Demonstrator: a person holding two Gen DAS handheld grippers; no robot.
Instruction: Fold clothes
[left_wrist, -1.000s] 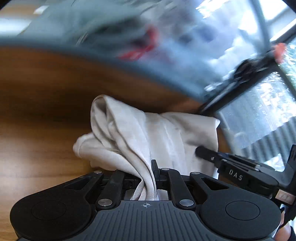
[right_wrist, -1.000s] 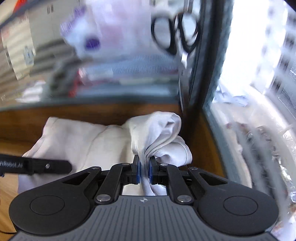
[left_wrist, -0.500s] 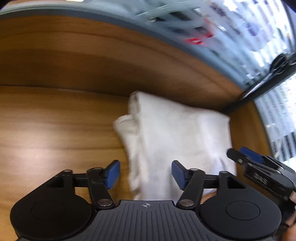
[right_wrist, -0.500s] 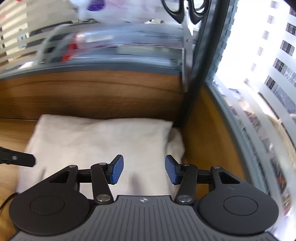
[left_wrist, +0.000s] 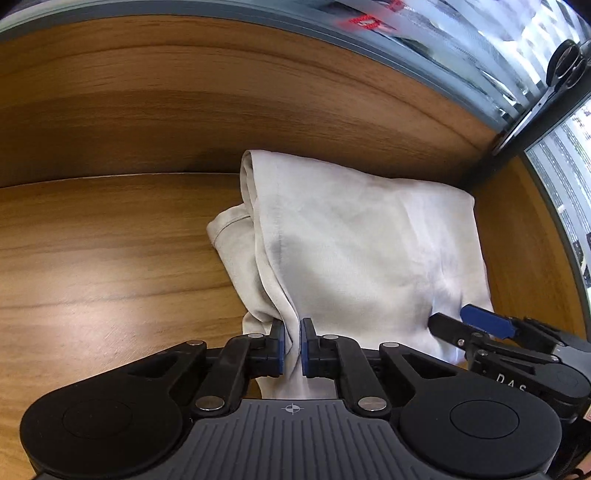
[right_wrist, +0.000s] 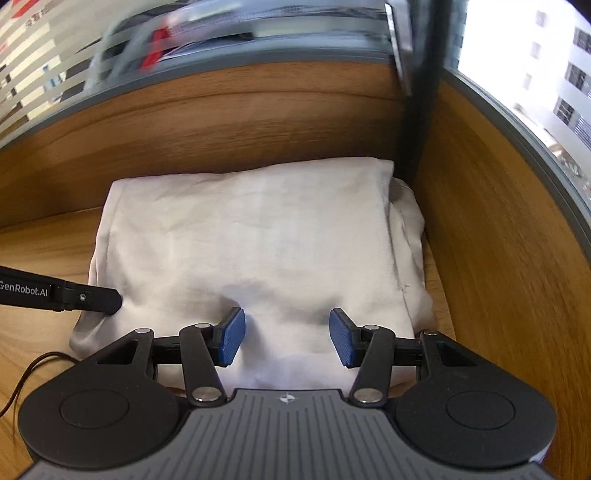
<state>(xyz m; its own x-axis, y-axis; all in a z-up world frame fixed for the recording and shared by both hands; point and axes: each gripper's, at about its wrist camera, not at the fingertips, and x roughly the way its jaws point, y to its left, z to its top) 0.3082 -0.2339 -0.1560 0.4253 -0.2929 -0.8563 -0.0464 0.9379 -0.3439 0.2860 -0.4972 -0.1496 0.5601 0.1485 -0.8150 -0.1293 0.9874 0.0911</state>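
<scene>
One soft white garment (left_wrist: 362, 251), folded rectangular, on my wood-grain tabletop (left_wrist: 110, 266). Left gripper (left_wrist: 291, 347) jaws pinch its rumpled edge; right gripper (right_wrist: 286, 338) jaws spread above.

White garment (right_wrist: 255, 254) lies folded flat in the wooden corner.

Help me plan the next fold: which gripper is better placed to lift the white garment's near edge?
Probably the left gripper: it is already shut on the white garment at its near-left edge. The right gripper is open over flat cloth, gripping nothing.
</scene>
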